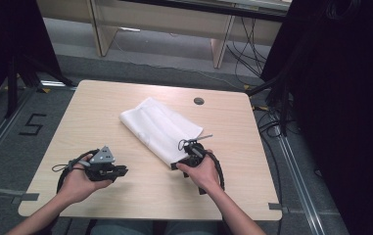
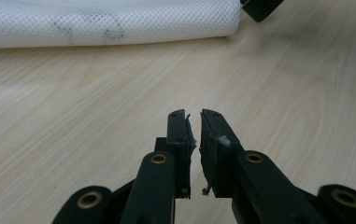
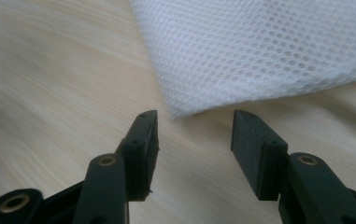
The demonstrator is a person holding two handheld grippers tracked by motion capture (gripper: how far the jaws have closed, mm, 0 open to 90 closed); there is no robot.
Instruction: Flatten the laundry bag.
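Observation:
A folded white mesh cloth lies slantwise on the middle of the light wooden table. My right gripper sits at the cloth's near corner. In the right gripper view it is open, and the corner of the mesh cloth lies on the wood just ahead of the gap between the jaws. My left gripper rests low over bare wood to the left of the cloth. Its jaws stand almost together with nothing between them, and the mesh cloth lies farther ahead.
A round cable grommet sits near the table's far edge. Bare wood surrounds the cloth on the left and front. Beyond the table are wooden furniture legs, floor cables and dark curtains at the right.

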